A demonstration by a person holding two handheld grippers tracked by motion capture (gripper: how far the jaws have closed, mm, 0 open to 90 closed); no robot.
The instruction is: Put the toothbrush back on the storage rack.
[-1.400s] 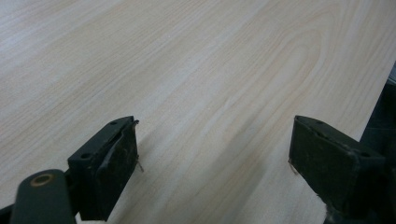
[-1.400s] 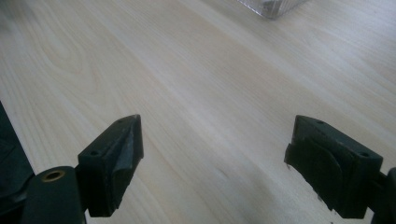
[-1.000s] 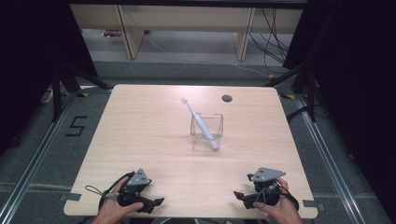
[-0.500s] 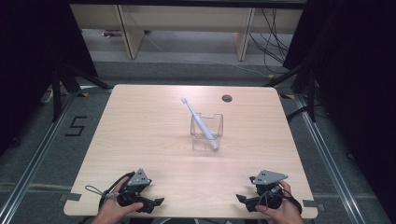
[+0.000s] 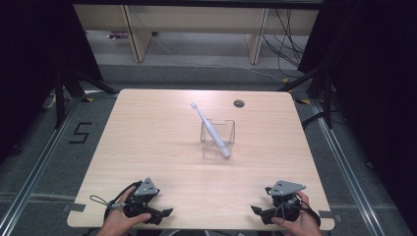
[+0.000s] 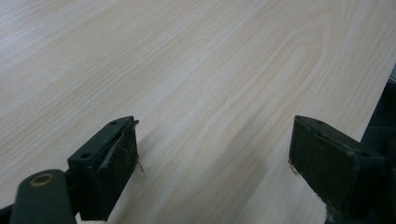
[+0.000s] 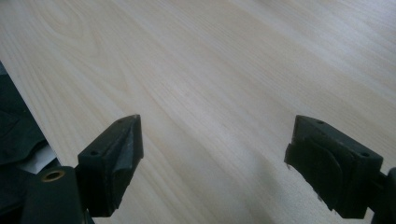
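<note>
At the near edge of the tabletop (image 5: pixel 162 147), the person's forearms are cut off by the bottom of the high view, so just the hands and what they hold are seen. The left gripper (image 5: pixel 164 213) rests by the near left corner, the right gripper (image 5: pixel 256 211) by the near right corner, both low over the wood. In the gripper views each pair of black jaws stands wide apart, with bare wood grain between them and nothing held or touched. Farther in, around the middle of the tabletop and a little right of centre, stands a clear box (image 5: pixel 218 139); its walls are hard to make out against the wood. A white toothbrush (image 5: pixel 210 129) leans in it, head tilted toward the far left. Near the far edge sits a dark round hole (image 5: pixel 239 103).
</note>
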